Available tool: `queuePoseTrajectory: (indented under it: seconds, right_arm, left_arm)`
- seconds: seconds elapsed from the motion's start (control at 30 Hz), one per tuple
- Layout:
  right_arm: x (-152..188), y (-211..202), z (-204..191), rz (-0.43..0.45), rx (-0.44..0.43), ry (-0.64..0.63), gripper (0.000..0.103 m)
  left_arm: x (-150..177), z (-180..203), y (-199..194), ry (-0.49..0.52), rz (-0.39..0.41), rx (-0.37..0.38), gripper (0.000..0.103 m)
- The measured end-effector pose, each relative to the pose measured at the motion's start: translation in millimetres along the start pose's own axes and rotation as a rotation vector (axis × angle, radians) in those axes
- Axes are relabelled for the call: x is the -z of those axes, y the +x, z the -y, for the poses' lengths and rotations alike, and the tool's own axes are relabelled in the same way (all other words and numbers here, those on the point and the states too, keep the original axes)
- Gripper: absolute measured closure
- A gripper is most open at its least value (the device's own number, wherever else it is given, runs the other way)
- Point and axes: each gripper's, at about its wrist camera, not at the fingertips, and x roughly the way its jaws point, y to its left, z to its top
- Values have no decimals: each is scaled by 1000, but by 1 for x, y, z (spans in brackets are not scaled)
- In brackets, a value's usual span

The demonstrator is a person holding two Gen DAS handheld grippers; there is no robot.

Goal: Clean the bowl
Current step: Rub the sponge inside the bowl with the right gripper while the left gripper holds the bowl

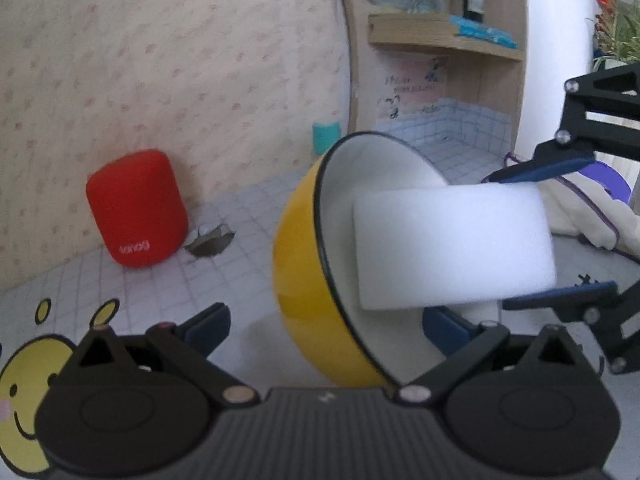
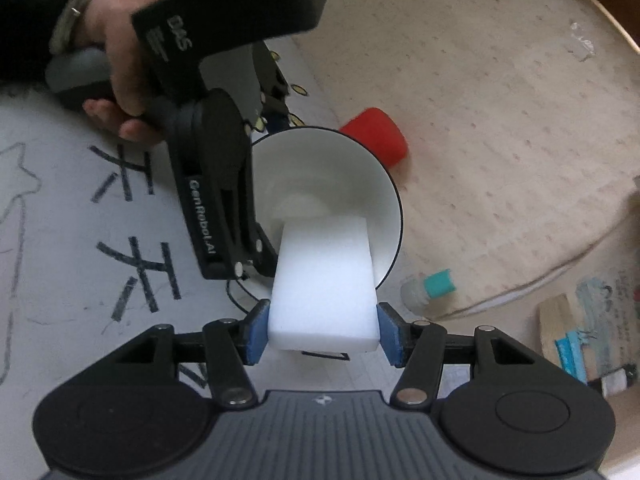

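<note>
A yellow bowl (image 1: pixel 304 280) with a white inside (image 2: pixel 320 176) and a dark rim lies tipped on its side on the tiled table cover, its mouth facing my right gripper. My left gripper (image 1: pixel 336 320) (image 2: pixel 256 258) stands wide around the near rim. One finger (image 1: pixel 448 328) is inside the bowl. The other (image 1: pixel 208 324) is outside, with a gap to the yellow wall. My right gripper (image 2: pixel 322 332) (image 1: pixel 532 232) is shut on a white sponge block (image 2: pixel 324 280) (image 1: pixel 452 244). The block's far end reaches into the bowl against the white inside.
A red cylinder (image 1: pixel 136 208) (image 2: pixel 376 142) stands by the wall, beside a torn hole (image 1: pixel 210 240) in the cover. A teal-capped bottle (image 1: pixel 326 136) (image 2: pixel 428 292) sits behind the bowl. A wooden shelf (image 1: pixel 440 36) and a cloth (image 1: pixel 580 216) are at right. A person's hand (image 2: pixel 116 60) holds the left gripper.
</note>
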Motion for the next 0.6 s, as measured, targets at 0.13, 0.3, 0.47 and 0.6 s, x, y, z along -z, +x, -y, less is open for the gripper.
queuePoseTrajectory:
  seconds: [0.13, 0.3, 0.47, 0.6]
  right_arm:
    - [-6, -4, -2, -22, 50, 67, 49]
    - [-9, -8, -7, -38, 63, 101, 48]
    - [-9, -6, -8, -58, 58, 96, 48]
    - [-15, -11, -7, -23, 78, 99, 48]
  left_arm:
    - [1, 2, -1, 4, 10, 5, 0]
    - [0, -1, 0, -19, 1, 33, 9]
    - [0, -3, 2, -26, -6, 29, 12]
    - [1, -1, 2, -17, -1, 42, 21]
